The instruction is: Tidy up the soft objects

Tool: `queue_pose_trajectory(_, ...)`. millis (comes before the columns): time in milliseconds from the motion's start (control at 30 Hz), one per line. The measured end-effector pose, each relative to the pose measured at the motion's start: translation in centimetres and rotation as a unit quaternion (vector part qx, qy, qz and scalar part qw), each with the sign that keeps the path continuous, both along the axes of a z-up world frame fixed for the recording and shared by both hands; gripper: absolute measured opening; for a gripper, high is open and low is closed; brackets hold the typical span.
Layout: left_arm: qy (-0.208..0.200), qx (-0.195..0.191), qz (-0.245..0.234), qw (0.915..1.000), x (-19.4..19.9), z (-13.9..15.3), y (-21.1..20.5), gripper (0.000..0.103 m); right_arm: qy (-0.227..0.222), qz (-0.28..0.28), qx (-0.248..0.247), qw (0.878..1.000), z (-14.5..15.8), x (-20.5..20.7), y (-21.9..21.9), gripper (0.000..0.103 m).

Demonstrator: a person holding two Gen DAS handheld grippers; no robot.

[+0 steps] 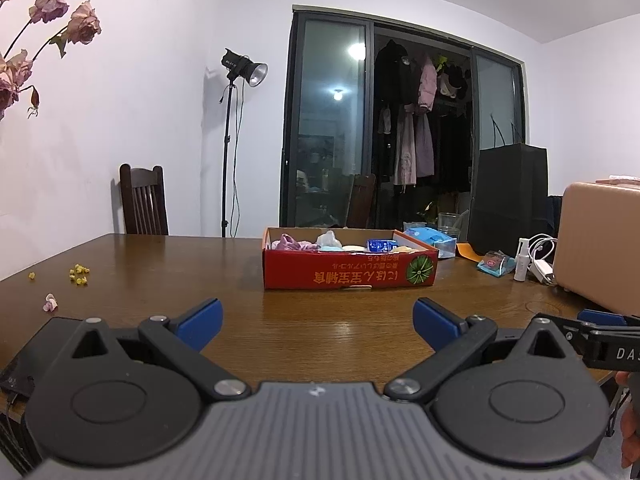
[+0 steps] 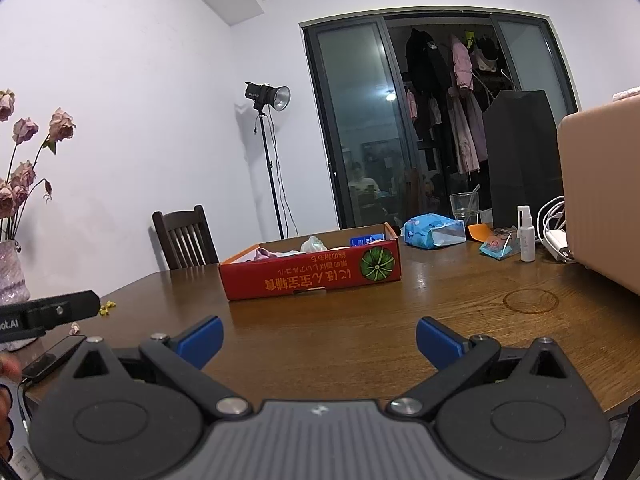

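Note:
A shallow red cardboard box (image 1: 348, 276) (image 2: 312, 280) sits on the brown wooden table, some way ahead of both grippers. Inside lie soft items: a purple cloth (image 1: 290, 243), a pale plastic-wrapped bundle (image 1: 329, 239) (image 2: 313, 245), and a blue packet (image 1: 380, 245) (image 2: 366, 240). My left gripper (image 1: 318, 324) hovers over the near table edge, open, nothing between its blue pads (image 1: 202, 322). My right gripper (image 2: 319, 340) is beside it, also open and empty. Each gripper's side shows at the edge of the other's view.
A blue tissue pack (image 2: 430, 232), a glass (image 2: 464, 206), a small teal packet (image 2: 496, 247), a white spray bottle (image 2: 526, 236), cables and a tan case (image 2: 600, 200) crowd the right. A vase of dried roses (image 2: 12, 268), yellow bits (image 1: 79, 274) and a phone (image 2: 52, 356) lie left. A chair (image 1: 143, 200) stands behind.

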State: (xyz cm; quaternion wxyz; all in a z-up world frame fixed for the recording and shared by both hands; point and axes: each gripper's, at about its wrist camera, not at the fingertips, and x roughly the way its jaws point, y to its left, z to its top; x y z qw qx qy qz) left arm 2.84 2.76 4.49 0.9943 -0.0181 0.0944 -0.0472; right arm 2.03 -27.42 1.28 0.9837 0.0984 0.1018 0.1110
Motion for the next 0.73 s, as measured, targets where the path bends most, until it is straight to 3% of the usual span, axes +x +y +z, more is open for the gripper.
queue_pose_trajectory(733,-0.015,0.0,0.004,0.9999,-0.49,-0.1,-0.25,0.103,0.0,-0.002,-0.001,1.0,-0.07,-0.09,-0.05,0.103)
